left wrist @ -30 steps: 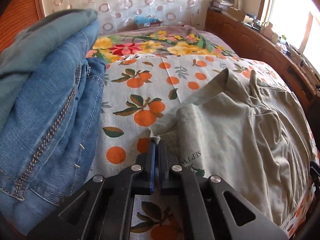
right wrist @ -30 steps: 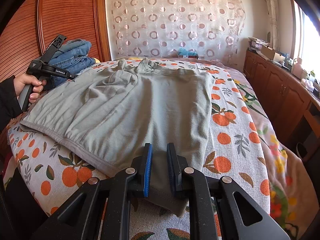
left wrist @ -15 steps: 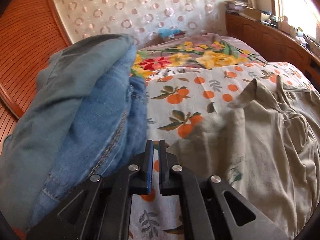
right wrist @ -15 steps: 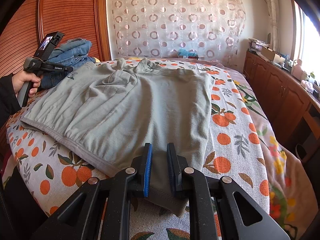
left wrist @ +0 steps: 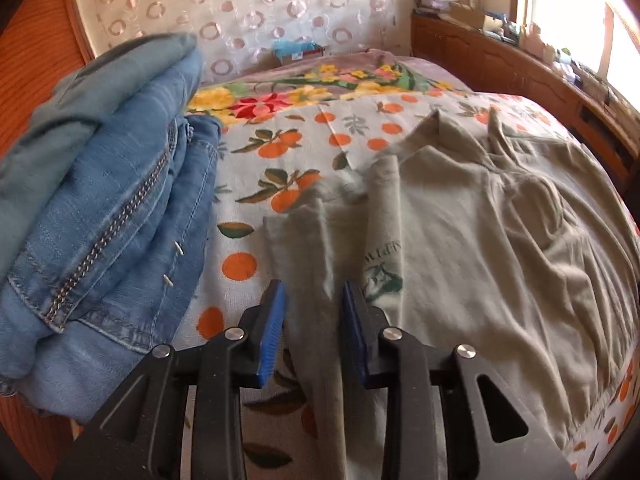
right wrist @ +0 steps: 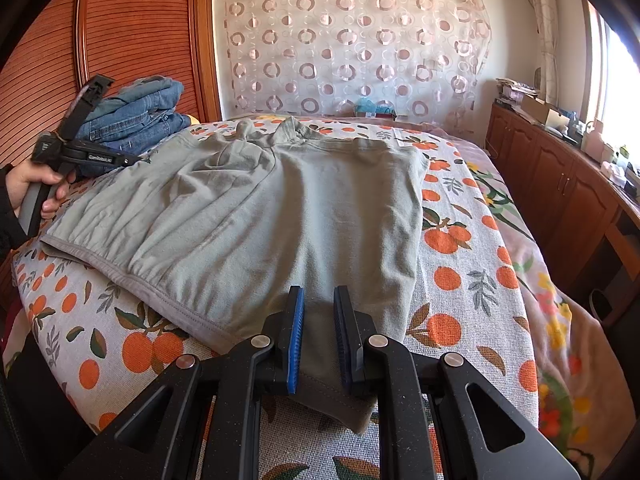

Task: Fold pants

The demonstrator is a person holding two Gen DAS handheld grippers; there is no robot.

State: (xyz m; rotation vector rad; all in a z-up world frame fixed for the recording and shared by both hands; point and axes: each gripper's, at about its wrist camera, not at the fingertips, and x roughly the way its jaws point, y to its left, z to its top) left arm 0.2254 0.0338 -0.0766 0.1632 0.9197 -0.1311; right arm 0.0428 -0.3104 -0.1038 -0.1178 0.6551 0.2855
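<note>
Bedspread [right wrist: 460, 292] printed with oranges carries grey-green pants [right wrist: 280, 216] spread flat across it, a stack of folded jeans [left wrist: 100, 216] beside them. The pants look like a light, limp knit that will likely sag and wrinkle, best taken at the hem corners. Left gripper [left wrist: 312, 328] stands parted around a fabric ridge; right gripper [right wrist: 318, 336] brackets the near edge, not visibly pinching.

Grey-green pants [right wrist: 280, 216] lie flat on the orange-print bedspread [right wrist: 460, 280]; the right gripper [right wrist: 318, 336] straddles their waistband corner, jaws parted.
</note>
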